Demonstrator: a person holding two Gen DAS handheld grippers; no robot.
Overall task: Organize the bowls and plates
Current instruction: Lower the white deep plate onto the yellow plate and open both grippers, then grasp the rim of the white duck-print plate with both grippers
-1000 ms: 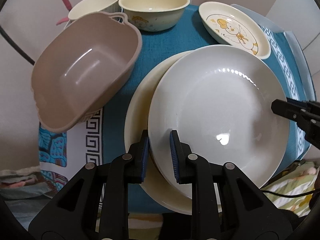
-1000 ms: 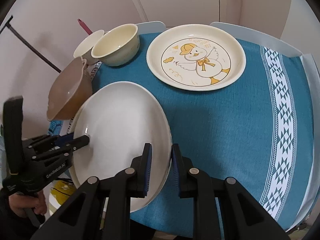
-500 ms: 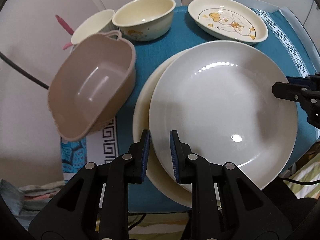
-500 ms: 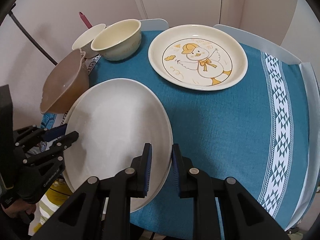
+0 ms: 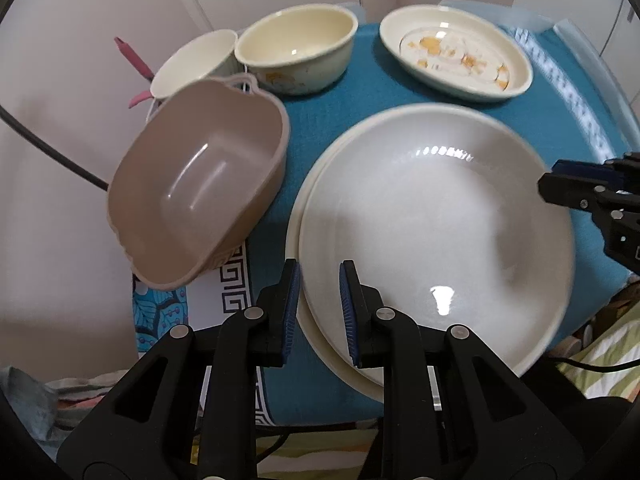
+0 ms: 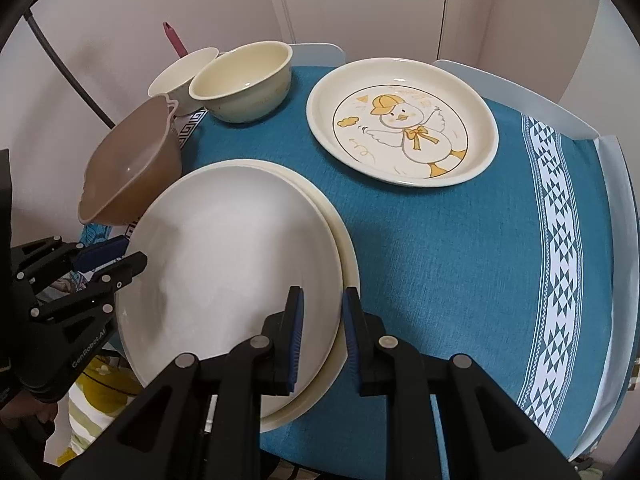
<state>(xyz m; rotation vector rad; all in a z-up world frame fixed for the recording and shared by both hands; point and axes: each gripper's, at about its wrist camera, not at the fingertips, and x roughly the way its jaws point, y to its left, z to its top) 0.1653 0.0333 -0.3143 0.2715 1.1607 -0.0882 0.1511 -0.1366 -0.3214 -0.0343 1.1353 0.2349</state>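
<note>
So from where I'm sitting, both grippers are clamped on the same big white plate (image 5: 436, 216), one on each side of its rim. The left gripper (image 5: 319, 312) has its blue pads pinched on the near-left edge, and the right gripper (image 6: 323, 336) is doing the same on the opposite edge, so the jaws on both are closed down on that plate rather than hanging open. The white plate sits right over a cream plate (image 6: 348, 256) of about the same size, whose rim peeks out along one side; I can't tell whether the two are touching all the way round or the top one is a bit lifted. Both are at the near-left corner of the table, on the teal tablecloth (image 6: 440, 248). Well apart from them, toward the far side, is the duck plate (image 6: 402, 120), lying flat on the cloth. At the far-left corner there's a cream bowl (image 5: 296, 52) with a smaller white bowl (image 5: 192, 66) just beside it. A brown handled bowl (image 5: 200, 200) is tilted at the left edge of the table, leaning outward, near the stacked plates. A pink thing (image 6: 174, 38) pokes up behind the bowls, too small to make out.
</note>
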